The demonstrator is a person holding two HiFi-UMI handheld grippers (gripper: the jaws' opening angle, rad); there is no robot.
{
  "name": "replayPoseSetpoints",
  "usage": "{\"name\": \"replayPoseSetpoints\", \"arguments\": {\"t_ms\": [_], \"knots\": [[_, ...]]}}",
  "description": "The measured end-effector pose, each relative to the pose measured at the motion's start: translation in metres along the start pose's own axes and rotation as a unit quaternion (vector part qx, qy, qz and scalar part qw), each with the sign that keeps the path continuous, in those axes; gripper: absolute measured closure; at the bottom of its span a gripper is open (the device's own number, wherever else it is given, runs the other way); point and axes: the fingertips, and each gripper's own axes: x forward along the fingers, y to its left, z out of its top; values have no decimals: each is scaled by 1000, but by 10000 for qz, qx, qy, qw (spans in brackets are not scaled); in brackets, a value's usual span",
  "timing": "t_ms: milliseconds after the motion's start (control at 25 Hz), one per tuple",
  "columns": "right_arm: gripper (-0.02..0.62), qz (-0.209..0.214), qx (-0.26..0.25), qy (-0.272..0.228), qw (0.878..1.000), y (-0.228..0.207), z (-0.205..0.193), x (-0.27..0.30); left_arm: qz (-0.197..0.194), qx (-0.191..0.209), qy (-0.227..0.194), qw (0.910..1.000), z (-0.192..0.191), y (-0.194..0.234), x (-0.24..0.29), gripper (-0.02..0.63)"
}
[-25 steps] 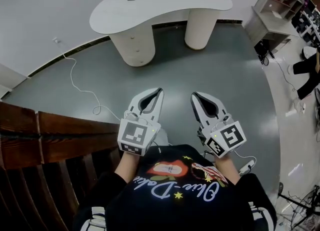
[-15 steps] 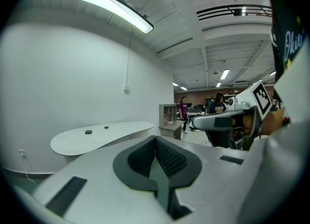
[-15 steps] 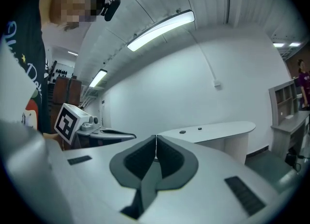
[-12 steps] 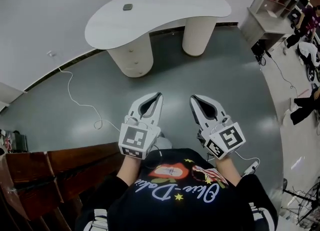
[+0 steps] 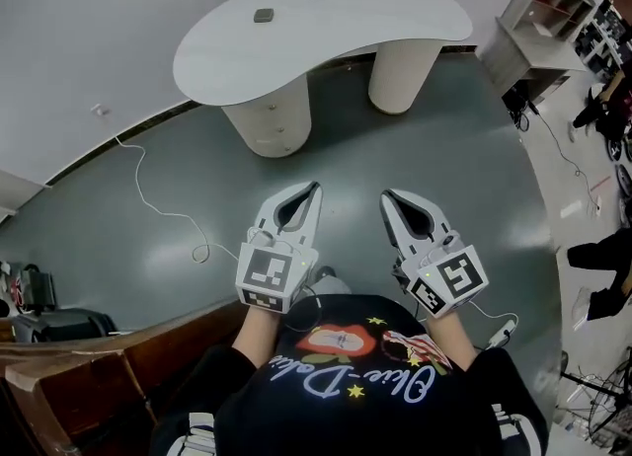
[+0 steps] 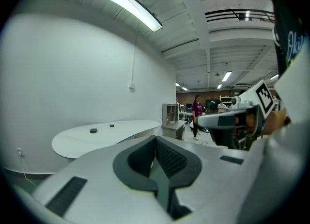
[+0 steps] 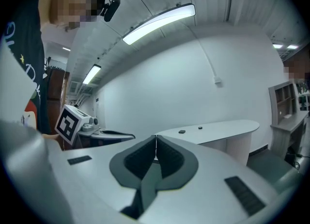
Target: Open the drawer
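Both claws pinched closed, empty, well short of the desk.
My left gripper (image 5: 313, 188) and right gripper (image 5: 387, 195) hover side by side over open grey floor (image 5: 425, 148). The drawer (image 5: 269, 104) sits under the left end of the desk (image 5: 326, 25). Wooden furniture (image 5: 79, 375) edges my lower left.

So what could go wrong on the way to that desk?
A white cable trails over the floor to the left; a foot might catch it. The left gripper and right gripper are both shut and empty, well short of the desk's drawer pedestal, so they would likely just bump it unless opened first.
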Motion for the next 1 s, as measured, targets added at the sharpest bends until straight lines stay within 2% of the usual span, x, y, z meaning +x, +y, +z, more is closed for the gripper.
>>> {"name": "replayPoseSetpoints", "arguments": {"t_ms": [280, 560, 1000], "knots": [[595, 77, 25, 29, 10000, 12, -5, 28, 133, -53, -21, 9999, -7, 31, -7, 601], [595, 279, 50, 114, 9995, 3, -6, 58, 350, -112, 34, 9993, -10, 55, -3, 601], [595, 1045, -66, 122, 9944, -33, 12, 136, 1186, -235, 129, 9926, -3, 112, 31, 601]]}}
